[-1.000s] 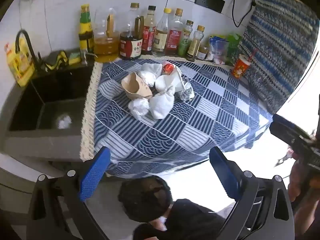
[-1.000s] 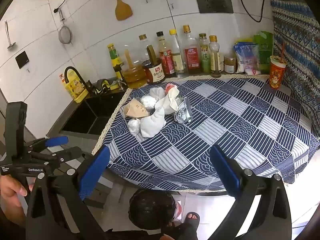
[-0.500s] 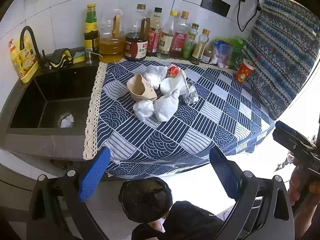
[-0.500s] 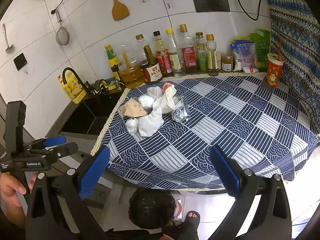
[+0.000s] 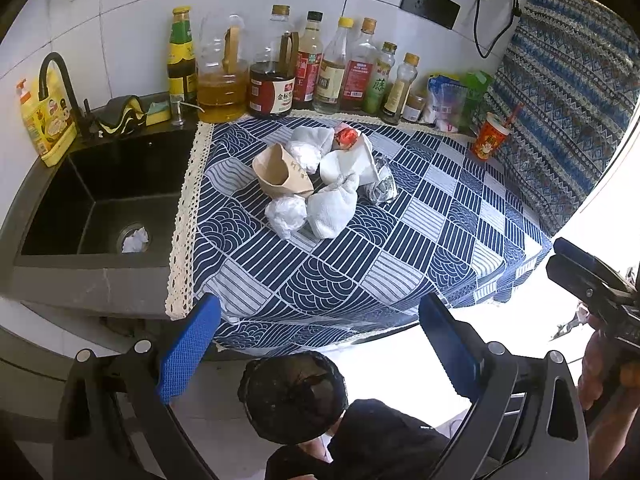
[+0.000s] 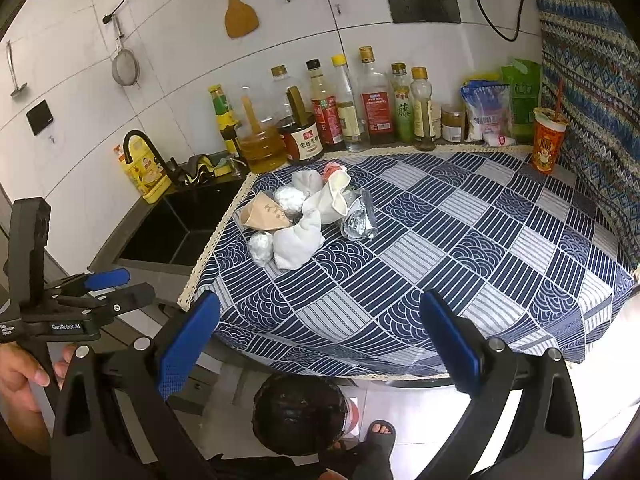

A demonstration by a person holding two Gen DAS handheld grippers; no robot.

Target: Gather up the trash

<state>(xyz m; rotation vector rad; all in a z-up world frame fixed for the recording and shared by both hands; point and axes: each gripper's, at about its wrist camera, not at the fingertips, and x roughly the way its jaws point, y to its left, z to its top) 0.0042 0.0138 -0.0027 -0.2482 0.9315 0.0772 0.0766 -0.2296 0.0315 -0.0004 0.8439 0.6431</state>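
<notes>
Trash (image 5: 320,176) sits heaped on a blue patterned tablecloth (image 5: 420,240) near its lace-edged left side: a crushed brown paper cup (image 5: 282,174) lying open on its side, a white paper cup (image 5: 340,166), tied white bags (image 5: 332,210), crumpled tissue (image 5: 286,214) and a foil wrapper (image 5: 382,188). One white wad (image 5: 136,238) rests over the drain of the black sink (image 5: 100,184) beside the cloth. Bottles (image 6: 340,112) line the tiled back wall; a red drink cup (image 6: 548,142) with a straw stands at the far right corner. Both the left gripper (image 5: 320,344) and right gripper (image 6: 320,344) hang wide apart and empty, short of the table's front edge, above a black bin (image 6: 300,410) on the floor. Cloth in front of the heap lies bare.
</notes>
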